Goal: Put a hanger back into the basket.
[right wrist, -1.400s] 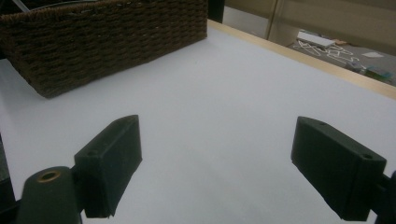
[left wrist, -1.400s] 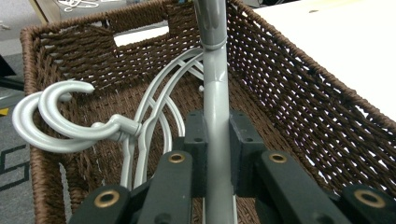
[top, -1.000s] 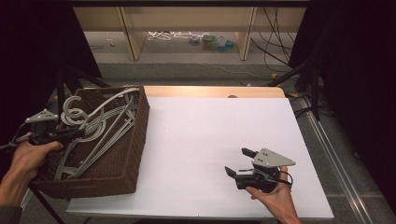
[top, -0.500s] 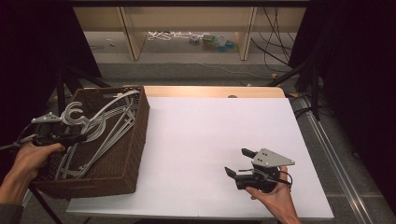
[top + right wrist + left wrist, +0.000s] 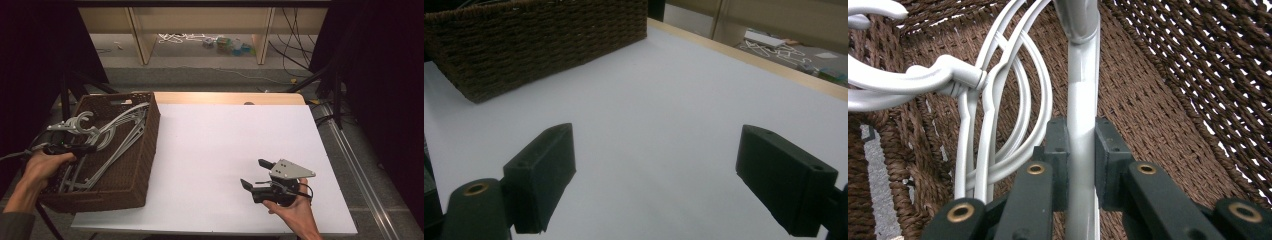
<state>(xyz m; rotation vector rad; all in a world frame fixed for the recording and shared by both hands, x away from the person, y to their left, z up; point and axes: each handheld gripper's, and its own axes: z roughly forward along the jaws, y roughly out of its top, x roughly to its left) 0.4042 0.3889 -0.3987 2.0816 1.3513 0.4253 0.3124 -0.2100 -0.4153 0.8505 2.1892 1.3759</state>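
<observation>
The left gripper [image 5: 1081, 160] has its two black jaws clamped on the flat arm of a white plastic hanger [image 5: 1082, 95]. More white hangers [image 5: 993, 105] lie tangled just beside it, inside a brown wicker basket [image 5: 1168, 100].

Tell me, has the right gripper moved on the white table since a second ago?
No. The right gripper sits at the same spot near the white table's front edge.

You are working in a lab-style recording bay: black curtains [image 5: 380, 75] enclose a white-topped table [image 5: 225, 150], stand legs [image 5: 305, 82] and loose cables [image 5: 295, 30] cross the grey floor, and a low wooden shelf unit [image 5: 200, 25] behind holds scattered oddments.
</observation>
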